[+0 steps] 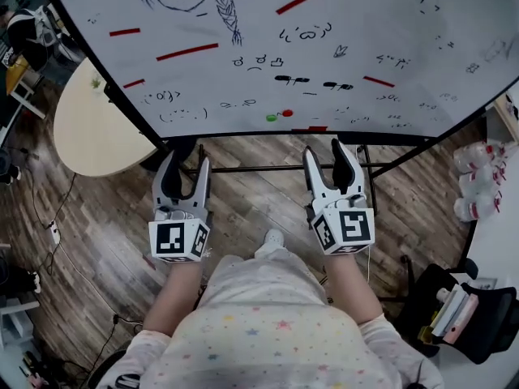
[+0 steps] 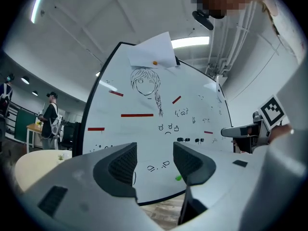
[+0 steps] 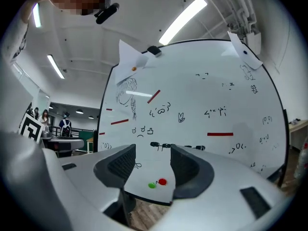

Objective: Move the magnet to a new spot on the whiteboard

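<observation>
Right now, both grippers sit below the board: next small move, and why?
Probably ease the right gripper forward toward the red magnet at the lower edge of the whiteboard. Its jaws stand open and empty, framing that magnet and the green magnet beside it; the left gripper, also open, is farther off.

Open office or lab space, as far as I can tell. A big whiteboard (image 1: pixel 365 47) on a black stand is in front of me, covered in marker doodles and red strips (image 1: pixel 187 52). Wood-plank floor (image 1: pixel 259 201) under my feet, and a round beige counter (image 1: pixel 89 128) off to my left. The white ceiling has long strip lights (image 3: pixel 184 20). A person (image 2: pixel 49 120) stands far back near desks. Plastic bottles (image 1: pixel 477 183) are lined up on a white surface at my right.
</observation>
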The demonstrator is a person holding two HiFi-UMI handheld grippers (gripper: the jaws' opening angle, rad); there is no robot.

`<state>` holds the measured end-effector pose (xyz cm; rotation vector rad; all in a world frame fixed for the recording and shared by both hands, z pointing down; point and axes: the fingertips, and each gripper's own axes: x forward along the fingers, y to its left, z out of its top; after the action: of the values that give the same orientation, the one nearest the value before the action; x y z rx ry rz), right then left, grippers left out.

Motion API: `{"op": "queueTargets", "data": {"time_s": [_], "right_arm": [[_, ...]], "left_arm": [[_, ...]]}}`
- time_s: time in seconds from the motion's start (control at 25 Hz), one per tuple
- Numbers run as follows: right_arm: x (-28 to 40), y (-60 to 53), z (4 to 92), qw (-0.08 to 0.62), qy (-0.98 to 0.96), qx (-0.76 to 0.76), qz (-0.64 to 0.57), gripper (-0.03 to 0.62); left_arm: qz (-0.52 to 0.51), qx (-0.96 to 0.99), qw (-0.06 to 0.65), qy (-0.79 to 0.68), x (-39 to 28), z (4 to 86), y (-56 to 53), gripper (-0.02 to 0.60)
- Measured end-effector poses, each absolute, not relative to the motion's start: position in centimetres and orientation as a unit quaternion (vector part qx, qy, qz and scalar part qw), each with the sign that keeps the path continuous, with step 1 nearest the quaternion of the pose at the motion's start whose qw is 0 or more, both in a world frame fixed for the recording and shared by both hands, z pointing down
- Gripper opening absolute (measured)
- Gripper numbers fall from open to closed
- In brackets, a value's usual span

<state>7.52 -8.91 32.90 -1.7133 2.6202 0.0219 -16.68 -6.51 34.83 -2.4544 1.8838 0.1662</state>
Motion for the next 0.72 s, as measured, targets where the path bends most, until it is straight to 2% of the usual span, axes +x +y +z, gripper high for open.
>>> {"op": "queueTargets", "data": {"time_s": [0.32,0.72], "right_arm": [[11.0,-14.4,33.7,0.001,0.855,-0.519,-0.002,0.226],[9.9,-18.4,34.9,-0.003,0.85,-0.526,-0.022,0.224]], "left_arm": [[0.035,-0.784,0.023,0.619,-12.0,35.7,-10.9,0.215],[0.028,-0.788,0.013,0.615,-12.4,36.5,-15.5,0.215]]}}
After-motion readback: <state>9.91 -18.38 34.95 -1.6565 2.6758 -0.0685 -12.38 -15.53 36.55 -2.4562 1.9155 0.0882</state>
